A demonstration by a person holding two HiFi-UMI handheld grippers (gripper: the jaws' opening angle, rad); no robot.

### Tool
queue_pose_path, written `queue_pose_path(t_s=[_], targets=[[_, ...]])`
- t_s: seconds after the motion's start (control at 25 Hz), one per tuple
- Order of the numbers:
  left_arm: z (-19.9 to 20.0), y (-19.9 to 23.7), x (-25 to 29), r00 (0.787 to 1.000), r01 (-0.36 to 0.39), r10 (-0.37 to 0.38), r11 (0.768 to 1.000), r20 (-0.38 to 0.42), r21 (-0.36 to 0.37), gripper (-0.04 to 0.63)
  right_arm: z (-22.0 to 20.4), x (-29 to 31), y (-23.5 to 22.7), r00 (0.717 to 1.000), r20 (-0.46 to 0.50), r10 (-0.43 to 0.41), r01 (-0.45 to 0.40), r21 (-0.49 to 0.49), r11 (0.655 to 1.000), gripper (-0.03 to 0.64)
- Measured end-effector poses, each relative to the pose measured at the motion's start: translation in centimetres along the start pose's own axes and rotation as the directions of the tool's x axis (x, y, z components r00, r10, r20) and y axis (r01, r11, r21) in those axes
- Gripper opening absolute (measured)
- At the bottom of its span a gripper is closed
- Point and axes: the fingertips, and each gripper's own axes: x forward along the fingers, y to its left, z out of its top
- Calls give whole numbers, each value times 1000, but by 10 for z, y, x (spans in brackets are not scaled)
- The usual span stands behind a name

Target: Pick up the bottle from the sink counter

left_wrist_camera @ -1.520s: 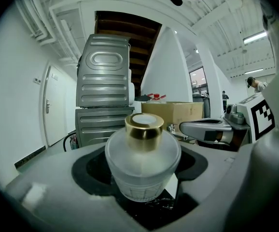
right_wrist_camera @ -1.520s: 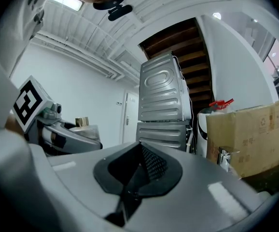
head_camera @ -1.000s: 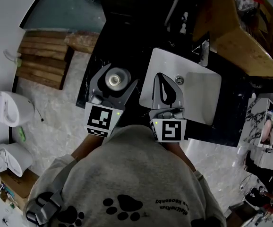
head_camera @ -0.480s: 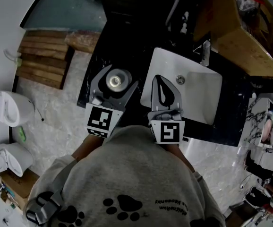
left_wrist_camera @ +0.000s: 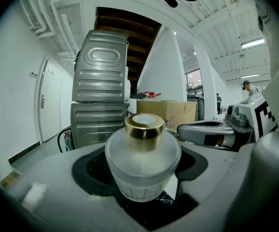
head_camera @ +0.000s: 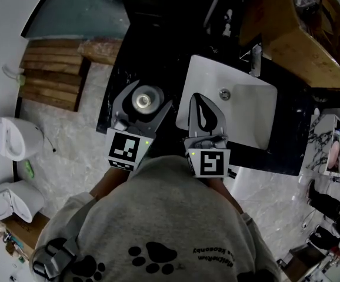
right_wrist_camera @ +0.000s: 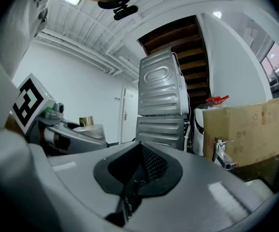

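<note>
The bottle (head_camera: 142, 100) is a squat frosted-glass one with a gold cap, standing at the left end of the black sink counter (head_camera: 118, 63). My left gripper (head_camera: 142, 98) holds it by both sides. In the left gripper view the bottle (left_wrist_camera: 142, 163) fills the gap between the dark pads of the left gripper (left_wrist_camera: 142, 178), upright. My right gripper (head_camera: 200, 98) hovers shut and empty over the near left rim of the white sink (head_camera: 249, 107). In the right gripper view the pads of the right gripper (right_wrist_camera: 138, 175) meet with nothing between them.
A chrome faucet (head_camera: 256, 60) stands at the sink's back edge, with a cardboard box (head_camera: 293, 37) behind it. Wooden slats (head_camera: 49, 69) lie on the floor left of the counter. A white toilet (head_camera: 5, 137) is at far left.
</note>
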Motion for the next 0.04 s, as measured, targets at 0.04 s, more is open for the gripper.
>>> queue_pose_path(t_s=[0.04], targets=[[0,0,0,1000,1,-1,1000,2,1,336,0,0,0,1000,3,-1,1,0,1000,0]])
